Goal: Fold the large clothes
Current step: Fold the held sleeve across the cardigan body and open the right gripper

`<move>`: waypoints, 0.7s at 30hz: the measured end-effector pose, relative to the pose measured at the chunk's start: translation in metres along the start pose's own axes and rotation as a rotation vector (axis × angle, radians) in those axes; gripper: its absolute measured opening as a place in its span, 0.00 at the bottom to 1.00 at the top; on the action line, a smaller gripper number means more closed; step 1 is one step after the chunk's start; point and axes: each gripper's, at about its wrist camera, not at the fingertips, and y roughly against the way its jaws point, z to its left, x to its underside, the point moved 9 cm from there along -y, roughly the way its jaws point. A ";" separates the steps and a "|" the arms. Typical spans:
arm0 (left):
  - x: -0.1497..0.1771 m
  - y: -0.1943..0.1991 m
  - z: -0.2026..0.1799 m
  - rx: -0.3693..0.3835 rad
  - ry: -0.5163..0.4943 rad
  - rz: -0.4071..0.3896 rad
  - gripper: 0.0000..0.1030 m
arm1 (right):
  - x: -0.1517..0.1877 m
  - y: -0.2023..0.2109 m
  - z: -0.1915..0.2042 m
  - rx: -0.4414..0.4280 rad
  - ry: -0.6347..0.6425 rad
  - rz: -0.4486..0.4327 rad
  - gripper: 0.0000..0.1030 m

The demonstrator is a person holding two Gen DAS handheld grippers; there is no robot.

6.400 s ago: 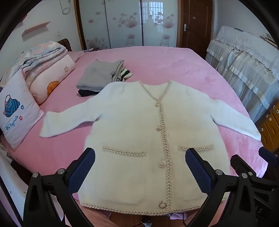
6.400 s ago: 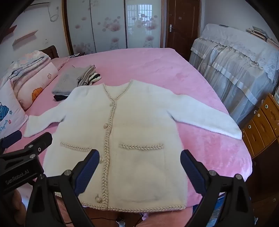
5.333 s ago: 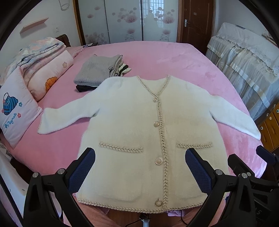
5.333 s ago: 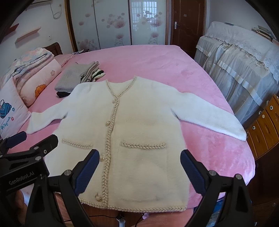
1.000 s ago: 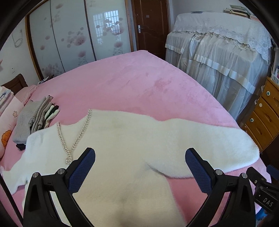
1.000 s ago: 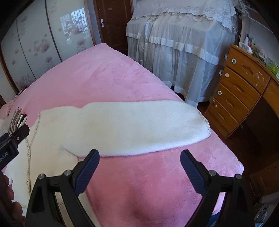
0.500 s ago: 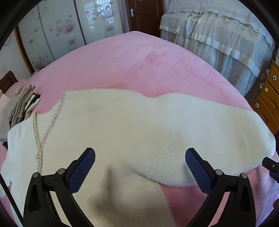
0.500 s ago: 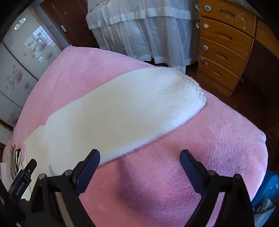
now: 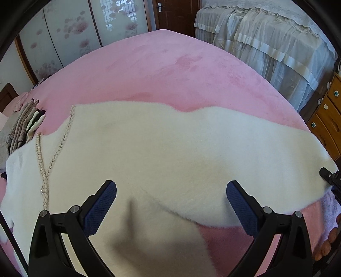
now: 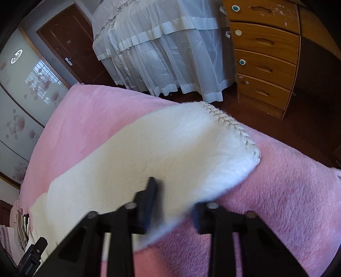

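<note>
Pink bed (image 9: 170,70), wooden dresser (image 10: 266,53), brown door (image 10: 70,46).

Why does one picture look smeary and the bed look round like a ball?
Right wrist view: the right gripper is smeared by motion blur as its jaws have just been closing on the white sleeve. Left wrist view: sharp, but the fisheye lens bulges the pink bed, and a gripper shadow darkens the cardigan.

Pink plush bedspread (image 9: 170,70), folded grey clothes stack (image 9: 19,127) far left, white lace-draped furniture (image 10: 162,46) right, wooden drawer chest (image 10: 264,55), dark door (image 9: 174,15), floral wardrobe panels (image 9: 70,36).
</note>
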 end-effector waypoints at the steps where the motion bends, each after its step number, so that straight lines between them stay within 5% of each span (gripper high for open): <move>1: 0.000 0.005 0.006 -0.002 0.005 -0.004 1.00 | -0.004 0.008 0.006 -0.006 0.023 -0.026 0.11; 5: 0.005 0.026 0.036 0.000 0.041 -0.026 1.00 | -0.014 0.054 0.056 -0.066 0.177 -0.139 0.08; 11: 0.025 0.057 0.121 -0.048 0.154 -0.052 1.00 | 0.018 0.124 0.197 -0.276 0.476 -0.214 0.08; 16: 0.059 0.077 0.211 -0.108 0.298 -0.075 1.00 | 0.099 0.123 0.302 -0.411 0.673 -0.156 0.09; 19: 0.084 0.075 0.253 -0.154 0.345 -0.054 1.00 | 0.161 0.087 0.342 -0.426 0.763 -0.026 0.15; 21: 0.099 0.070 0.274 -0.177 0.364 -0.023 1.00 | 0.198 0.061 0.354 -0.405 0.828 0.056 0.28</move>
